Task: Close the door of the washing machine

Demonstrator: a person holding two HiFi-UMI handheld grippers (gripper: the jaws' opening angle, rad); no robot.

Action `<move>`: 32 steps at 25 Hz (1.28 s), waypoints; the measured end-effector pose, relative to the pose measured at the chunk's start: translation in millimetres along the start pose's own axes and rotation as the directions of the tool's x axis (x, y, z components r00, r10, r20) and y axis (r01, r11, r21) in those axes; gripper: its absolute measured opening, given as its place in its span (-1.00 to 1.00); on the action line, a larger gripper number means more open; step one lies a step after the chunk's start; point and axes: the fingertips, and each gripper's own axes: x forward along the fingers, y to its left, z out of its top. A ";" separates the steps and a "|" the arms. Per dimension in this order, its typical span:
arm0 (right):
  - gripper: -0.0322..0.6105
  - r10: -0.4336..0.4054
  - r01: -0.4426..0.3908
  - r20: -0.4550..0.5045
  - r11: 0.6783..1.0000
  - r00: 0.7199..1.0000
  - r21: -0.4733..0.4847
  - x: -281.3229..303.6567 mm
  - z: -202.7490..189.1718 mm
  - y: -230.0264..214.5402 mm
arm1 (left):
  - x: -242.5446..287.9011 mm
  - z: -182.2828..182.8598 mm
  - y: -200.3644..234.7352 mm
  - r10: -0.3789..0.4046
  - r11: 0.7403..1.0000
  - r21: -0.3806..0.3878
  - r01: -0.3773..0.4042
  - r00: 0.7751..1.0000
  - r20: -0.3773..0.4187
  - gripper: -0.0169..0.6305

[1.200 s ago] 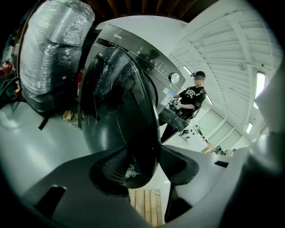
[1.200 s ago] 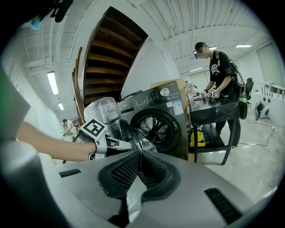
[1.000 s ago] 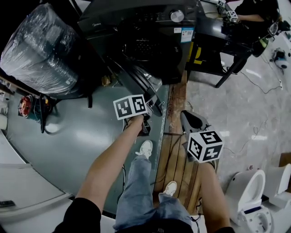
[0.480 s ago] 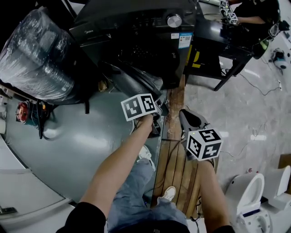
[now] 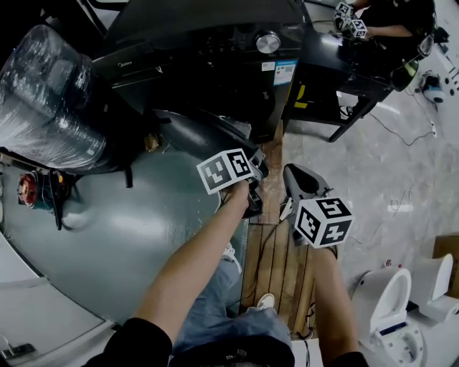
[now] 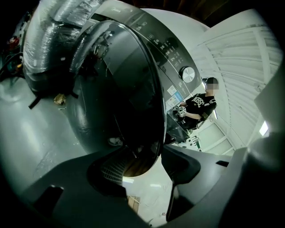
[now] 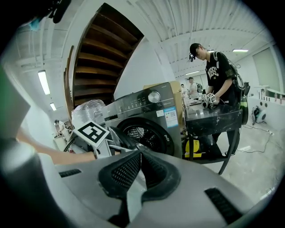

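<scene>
The dark washing machine (image 5: 215, 43) stands at the top of the head view, its round door (image 5: 190, 129) swung out toward me. My left gripper (image 5: 251, 175) is at the door's free edge. In the left gripper view the door's rim (image 6: 147, 89) runs between the wide-open jaws of that gripper (image 6: 147, 164), and I cannot see the pads pressing on it. My right gripper (image 5: 294, 178) hovers just right of the door and touches nothing. Its pads meet at the tips (image 7: 139, 153), shut and empty, and it points at the drum opening (image 7: 142, 131).
A plastic-wrapped bundle (image 5: 50, 86) sits left of the machine. To the machine's right, a person (image 5: 391, 21) works at a black table (image 5: 344, 57). Wooden planks (image 5: 276, 265) lie under my feet, and a white toilet (image 5: 387, 308) stands at the lower right.
Both grippers have moved toward the machine. The left gripper's marker cube went right and up in the picture, and the door swung along with it.
</scene>
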 end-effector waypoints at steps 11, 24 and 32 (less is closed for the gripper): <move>-0.83 0.005 -0.005 0.005 1.000 1.000 -0.016 21.0 37.5 -16.8 | 22.9 12.6 -11.0 0.006 0.999 -0.049 -0.006 1.000 0.017 -0.16; -0.83 0.101 -0.103 -0.048 0.993 0.994 -0.060 25.8 37.9 -31.8 | 42.7 32.7 -21.8 0.031 0.994 -0.104 -0.020 0.994 0.109 -0.15; -0.83 0.147 -0.155 -0.090 0.984 0.985 -0.085 45.2 39.3 -49.6 | 70.4 55.5 -31.6 0.042 0.987 -0.158 -0.014 0.984 0.175 -0.12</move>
